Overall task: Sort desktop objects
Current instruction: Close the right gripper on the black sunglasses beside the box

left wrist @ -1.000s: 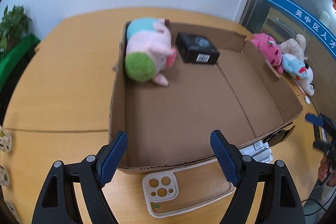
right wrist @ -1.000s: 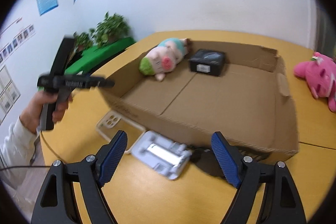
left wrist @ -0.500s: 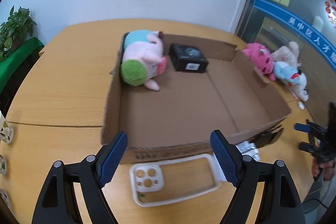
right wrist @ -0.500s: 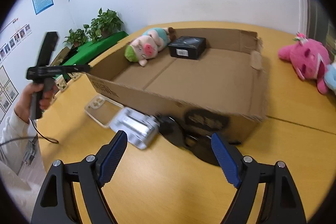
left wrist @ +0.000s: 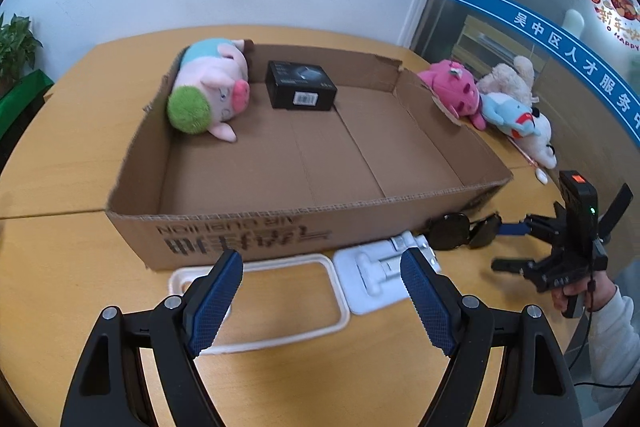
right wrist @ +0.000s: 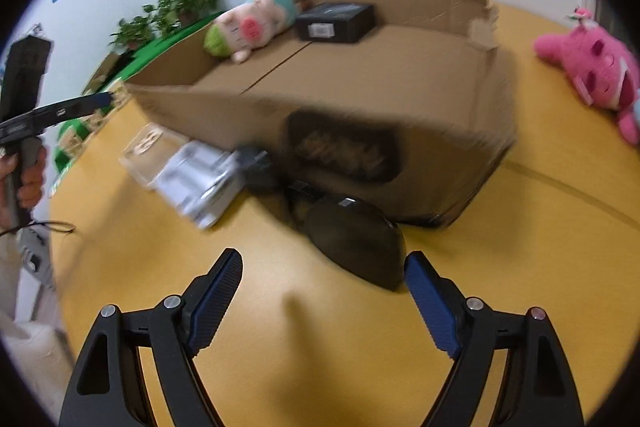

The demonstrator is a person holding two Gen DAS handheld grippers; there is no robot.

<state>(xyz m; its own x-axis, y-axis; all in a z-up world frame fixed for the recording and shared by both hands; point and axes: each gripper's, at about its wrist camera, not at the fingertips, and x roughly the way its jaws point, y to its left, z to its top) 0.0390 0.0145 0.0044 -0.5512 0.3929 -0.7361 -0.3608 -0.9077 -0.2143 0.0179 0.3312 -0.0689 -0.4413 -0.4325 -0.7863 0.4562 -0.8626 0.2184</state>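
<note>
Brown cardboard box (left wrist: 296, 163), open on top, sits on a yellow wooden table (left wrist: 68, 155). Inside, at its far end, a pink pig plush (left wrist: 212, 87) with a green tuft lies on its side next to a black carton (left wrist: 301, 85). Outside the box's near wall, three things lie in a row on the table: a clear phone case (left wrist: 264, 303), a white plastic stand (left wrist: 380, 275) just beside it, and dark sunglasses (left wrist: 460, 231) close against the box.

Left gripper (left wrist: 320, 303) hangs above the phone case, its blue-padded fingers spread wide and holding nothing. Right gripper (right wrist: 322, 307) hovers just short of the sunglasses (right wrist: 352, 239), jaws likewise wide apart and empty; that view is blurred. Beyond the box, a bright pink plush (left wrist: 452, 91) and other soft toys (left wrist: 516, 107) lie on the table.
</note>
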